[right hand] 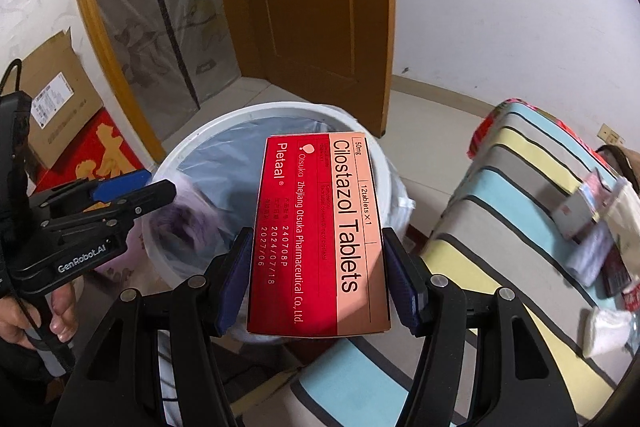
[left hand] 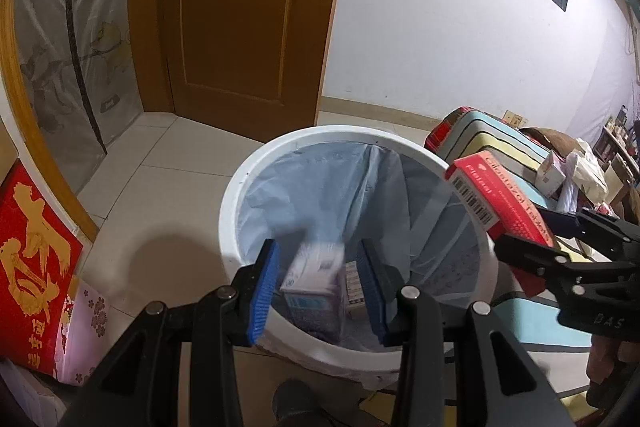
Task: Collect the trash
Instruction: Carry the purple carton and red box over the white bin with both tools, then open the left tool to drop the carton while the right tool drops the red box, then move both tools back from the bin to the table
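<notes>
**Two boxes at the bin**

The purple box (left hand: 314,291), blurred, hangs inside the white bin (left hand: 240,187), between the blue pads of the left hand-held gripper (left hand: 320,287); its jaws stand apart, clear of the box. The red tablet box (right hand: 320,231) is clamped flat in the right hand-held gripper (right hand: 318,283), above the bin's near rim. The bin, lined with a pale bag (left hand: 340,187), stands on the tiled floor (left hand: 168,163) before a wooden door (left hand: 240,7), beside a striped cushion (right hand: 500,195).

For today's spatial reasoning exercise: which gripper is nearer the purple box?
Left. The left gripper brackets the purple box over the bin; the right gripper holds a red box alongside.
</notes>
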Tool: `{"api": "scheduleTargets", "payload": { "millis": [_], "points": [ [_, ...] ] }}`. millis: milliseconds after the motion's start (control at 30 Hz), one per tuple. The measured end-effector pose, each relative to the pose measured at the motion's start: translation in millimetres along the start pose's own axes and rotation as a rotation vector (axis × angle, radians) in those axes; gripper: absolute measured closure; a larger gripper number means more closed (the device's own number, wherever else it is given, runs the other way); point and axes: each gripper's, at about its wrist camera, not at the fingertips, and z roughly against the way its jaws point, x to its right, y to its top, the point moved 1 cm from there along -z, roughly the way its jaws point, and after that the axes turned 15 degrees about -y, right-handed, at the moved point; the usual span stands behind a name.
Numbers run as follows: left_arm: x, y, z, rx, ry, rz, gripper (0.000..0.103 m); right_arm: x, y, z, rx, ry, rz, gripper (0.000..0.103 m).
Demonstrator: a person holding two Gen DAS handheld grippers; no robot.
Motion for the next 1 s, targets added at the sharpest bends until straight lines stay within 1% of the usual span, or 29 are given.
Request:
{"api": "scheduleTargets", "payload": {
  "millis": [133,233,300,333,367,567,700,800,1000],
  "points": [
    [-9,1,0,-0.003,-0.013,0.017,0.061,-10,6,-10,-0.022,0.003,0.027,0.04],
    [-11,3,2,0.007,-0.019,0.025,0.061,-15,9,-14,-0.028,-0.014,0.05,0.04],
    [-13,3,4,0.014,-0.022,0.029,0.061,-17,10,-14,-0.017,-0.013,0.056,0.035],
    [-13,4,4,0.015,-0.022,0.031,0.061,-17,11,-13,-0.012,-0.005,0.053,0.028],
    [-14,4,5,0.016,-0.022,0.034,0.061,-17,11,-13,-0.009,0.003,0.051,0.027],
    [-17,5,11,0.028,-0.02,0.05,0.06,-17,12,-10,-0.014,0.01,0.048,0.027],
    [-12,4,15,0.033,-0.027,0.052,0.06,-10,8,0,-0.001,0.0,0.026,0.027],
    [-4,1,17,0.03,-0.037,0.05,0.056,-1,0,9,0.004,0.001,0.003,0.027],
    [23,-6,21,0.017,-0.074,0.024,0.056,20,-21,30,0.011,-0.031,-0.054,0.027]
  ]
}}
